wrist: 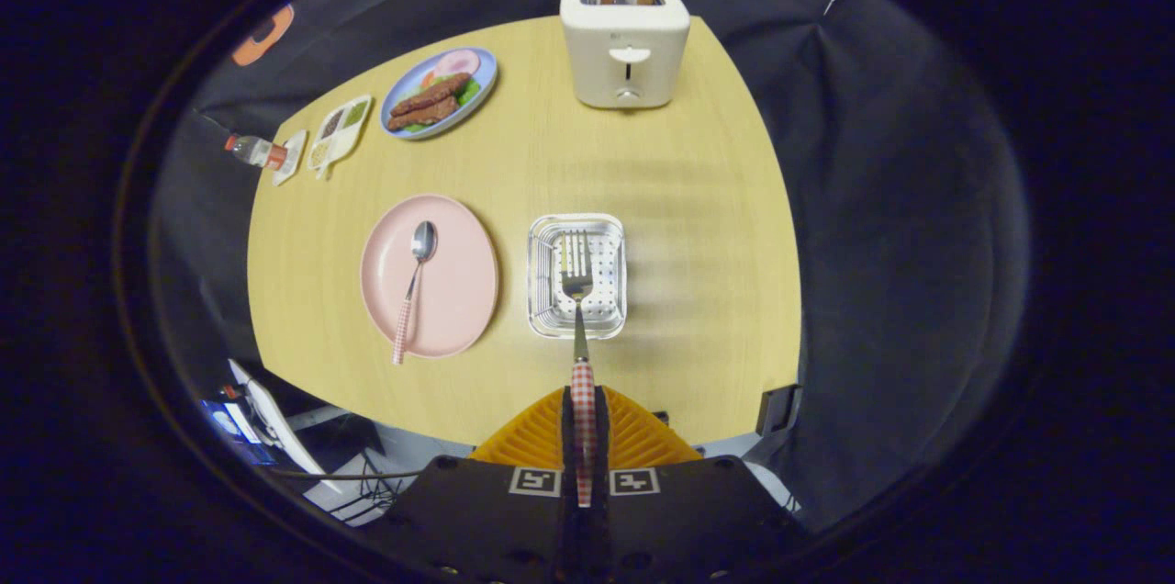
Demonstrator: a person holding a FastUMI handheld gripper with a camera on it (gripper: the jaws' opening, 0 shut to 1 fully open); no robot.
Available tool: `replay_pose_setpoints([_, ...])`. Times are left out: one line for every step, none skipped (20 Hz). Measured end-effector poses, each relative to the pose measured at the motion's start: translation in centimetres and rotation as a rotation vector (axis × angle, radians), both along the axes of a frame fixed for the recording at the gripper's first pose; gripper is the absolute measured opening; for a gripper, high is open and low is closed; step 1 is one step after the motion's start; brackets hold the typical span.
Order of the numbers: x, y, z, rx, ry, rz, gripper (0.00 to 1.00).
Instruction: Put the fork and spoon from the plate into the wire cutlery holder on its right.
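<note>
Wooden surface [716, 226]: one fork [577, 290] over one wire cutlery holder [543, 308].
One spoon [415, 276] lies on one pink plate [459, 290]; hand-held gripper [584, 437] pinches the fork's handle.

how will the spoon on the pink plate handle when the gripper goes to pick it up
The spoon looks stiff and light. Its thin handle lies flat on the pink plate, so it may slide or pivot. The gripper is shut on the fork.
</note>
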State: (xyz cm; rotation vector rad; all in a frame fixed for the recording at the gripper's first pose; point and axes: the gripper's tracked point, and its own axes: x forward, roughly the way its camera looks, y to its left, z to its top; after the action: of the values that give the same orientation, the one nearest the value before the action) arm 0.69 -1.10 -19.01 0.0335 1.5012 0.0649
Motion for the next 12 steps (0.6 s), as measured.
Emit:
replay_pose_setpoints([0.0, 0.1, -0.6, 0.008, 0.037, -0.008, 0.05])
replay_pose_setpoints([0.1, 0.1, -1.1, 0.009, 0.074, -0.019, 0.05])
replay_pose_setpoints([0.2, -0.1, -1.6, 0.009, 0.109, -0.039, 0.04])
replay_pose_setpoints([0.6, -0.1, -2.1, 0.007, 0.138, -0.055, 0.04])
replay_pose_setpoints([0.9, -0.2, -2.4, 0.005, 0.153, -0.065, 0.04])
replay_pose_setpoints([1.3, -0.2, -2.8, 0.000, 0.167, -0.071, 0.04])
replay_pose_setpoints([1.6, -0.4, -3.1, -0.009, 0.181, -0.079, 0.04])
replay_pose_setpoints([1.7, -0.4, -3.3, -0.019, 0.201, -0.093, 0.04])
replay_pose_setpoints([1.9, -0.4, -3.5, -0.022, 0.211, -0.106, 0.04])
replay_pose_setpoints([2.3, -0.3, -3.8, -0.020, 0.221, -0.113, 0.04])
replay_pose_setpoints([2.4, -0.2, -4.0, -0.020, 0.221, -0.117, 0.06])
replay_pose_setpoints([2.7, -0.2, -4.0, -0.021, 0.220, -0.118, 0.06])
